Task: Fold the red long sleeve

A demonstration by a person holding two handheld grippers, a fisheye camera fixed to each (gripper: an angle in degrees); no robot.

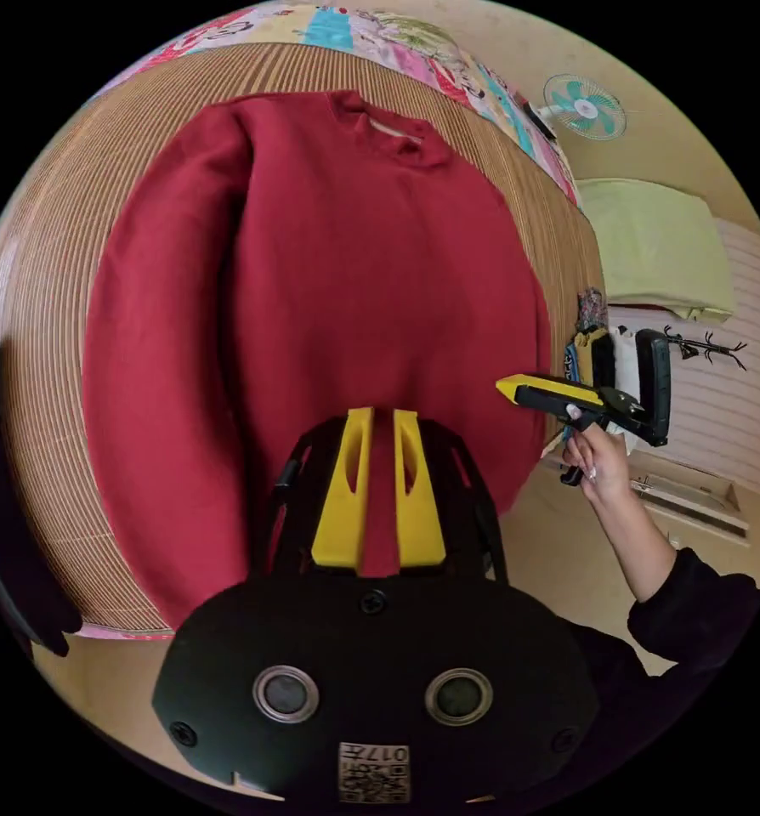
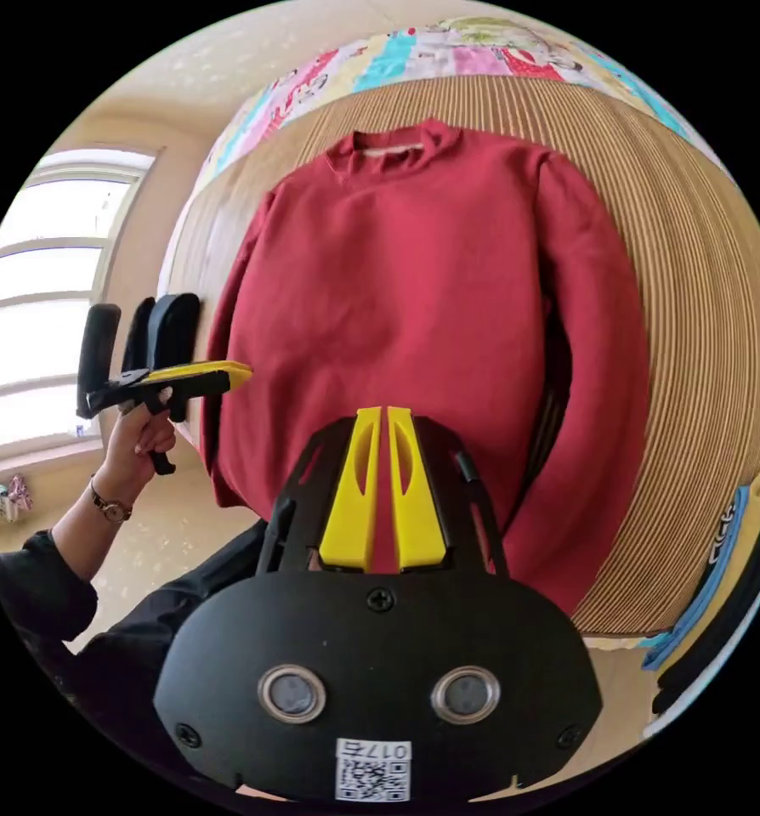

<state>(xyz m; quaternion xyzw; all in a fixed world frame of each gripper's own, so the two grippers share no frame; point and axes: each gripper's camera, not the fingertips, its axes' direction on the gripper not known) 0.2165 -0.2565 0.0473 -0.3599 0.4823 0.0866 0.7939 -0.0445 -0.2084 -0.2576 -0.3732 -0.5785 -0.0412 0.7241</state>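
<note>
The red long sleeve [image 1: 337, 280] lies flat and face up on a bamboo mat [image 1: 48, 357], collar at the far end and both sleeves straight down along its sides. My left gripper [image 1: 383, 415] hovers over the hem with its jaws together and nothing in them. My right gripper [image 1: 506, 387] is held by a hand off the shirt's right edge, jaws closed and empty. In the right gripper view the same shirt [image 2: 431, 297] lies ahead. There my right gripper [image 2: 384, 412] is above the hem, and my left gripper [image 2: 242, 371] is beside the shirt's left sleeve.
A patterned quilt [image 1: 380, 34] lies beyond the mat. A wall fan [image 1: 586, 106], a pale green cloth [image 1: 652, 246] and a coat rack [image 1: 703, 347] are at the right. A bright window [image 2: 31, 323] is on the left. Other clothes [image 2: 737, 544] lie by the mat's right edge.
</note>
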